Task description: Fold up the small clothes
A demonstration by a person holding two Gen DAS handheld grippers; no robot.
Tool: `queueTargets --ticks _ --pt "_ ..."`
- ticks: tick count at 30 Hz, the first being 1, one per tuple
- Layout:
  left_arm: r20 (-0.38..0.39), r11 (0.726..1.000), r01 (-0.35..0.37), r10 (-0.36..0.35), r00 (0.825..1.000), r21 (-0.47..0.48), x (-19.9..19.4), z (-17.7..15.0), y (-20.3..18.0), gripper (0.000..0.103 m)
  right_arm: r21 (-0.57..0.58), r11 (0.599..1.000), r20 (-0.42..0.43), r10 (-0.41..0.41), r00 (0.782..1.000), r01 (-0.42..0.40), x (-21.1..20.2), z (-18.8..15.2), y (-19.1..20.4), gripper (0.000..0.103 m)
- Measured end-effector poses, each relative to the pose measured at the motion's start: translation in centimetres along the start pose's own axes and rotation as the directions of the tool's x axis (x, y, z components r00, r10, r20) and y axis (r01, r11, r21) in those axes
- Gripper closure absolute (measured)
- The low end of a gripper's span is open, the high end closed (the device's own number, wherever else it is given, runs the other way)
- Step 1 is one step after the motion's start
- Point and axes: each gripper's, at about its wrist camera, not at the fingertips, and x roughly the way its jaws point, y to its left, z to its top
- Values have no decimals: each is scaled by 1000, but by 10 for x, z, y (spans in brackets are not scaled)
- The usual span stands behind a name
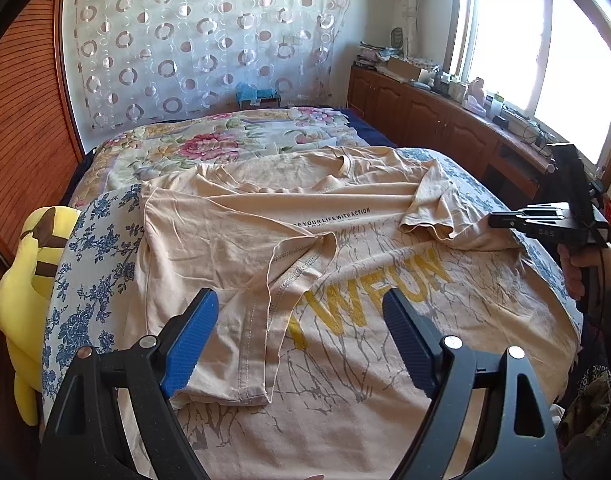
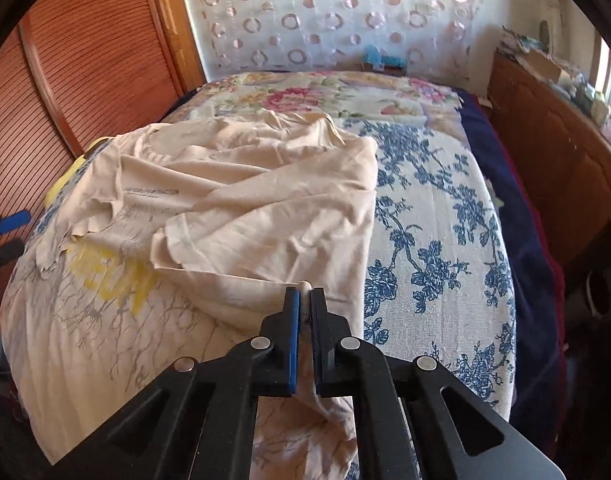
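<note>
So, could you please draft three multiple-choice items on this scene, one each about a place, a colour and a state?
1. Where does the yellow plush toy lie?
A. at the left edge of the bed
B. on the windowsill
C. on top of the T-shirt

2. What colour are the large letters printed on the beige T-shirt?
A. red
B. yellow
C. green

3. How do the two claws stand?
A. both open
B. left claw shut on the shirt, right claw open
C. left claw open, right claw shut on the shirt

Answers:
1 A, the toy sits beside the blue floral sheet on the left.
2 B, the big letters across the chest are yellow.
3 C, the left claw gapes over the shirt, while the right claw pinches a fold of fabric.
</note>
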Motion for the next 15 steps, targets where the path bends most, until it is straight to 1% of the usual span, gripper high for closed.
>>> queueTargets --ticks 2,5,8,11,13,15 --pt "1 1000 2 -2 1000 -6 0 -1 -1 18 -7 999 19 35 999 -34 -10 -4 -4 99" --pt "-4 1000 -2 2 1000 -12 2 -2 0 18 -41 998 30 55 998 -54 -25 -16 7 99" --pt "-6 1000 -2 1 1000 -20 3 -5 2 18 -82 994 -3 71 997 -71 -41 -37 12 98" --pt "-9 999 -1 1 1000 -32 4 -7 5 18 -109 991 -46 67 997 -72 -42 -57 18 98" --pt "-11 999 0 -1 1000 -41 5 -9 7 18 -122 990 -50 66 997 -72 -43 -64 21 98" --pt "-11 999 0 0 1000 -46 5 -9 8 18 -119 990 -35 73 997 -77 -48 -62 21 91"
